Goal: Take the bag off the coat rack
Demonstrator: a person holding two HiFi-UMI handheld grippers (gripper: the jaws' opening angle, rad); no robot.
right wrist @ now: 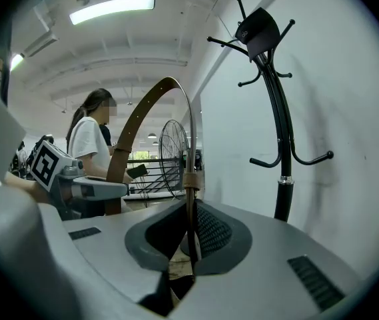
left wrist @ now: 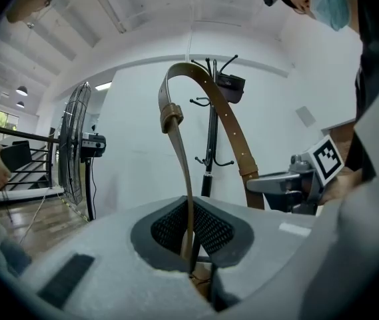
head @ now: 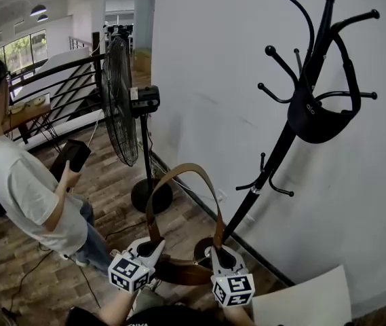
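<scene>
In the lower centre of the head view, the left gripper [head: 156, 245] is clamped on one end of the strap [head: 179, 170]. The brown bag [head: 182, 272] hangs between the grippers, and the right gripper [head: 213, 251] pinches the strap's other end. The coat rack [head: 274, 160] stands apart at the right. The leather looks soft, floppy and fairly light, so holding the strap near the bag's body should steady it best.

Nothing here can be read outright as a word or number. The black bag [head: 315, 124] hanging on the coat rack [head: 274, 158] bears a small pale logo, too small to make out. The marker cube [head: 130, 272] on the left tongs [head: 153, 248] and the marker cube [head: 234, 289] on the right tongs [head: 214, 253] show only black-and-white square patterns, no letters. A pale sticker [head: 133, 94] on the fan [head: 119, 107] is illegible.
</scene>
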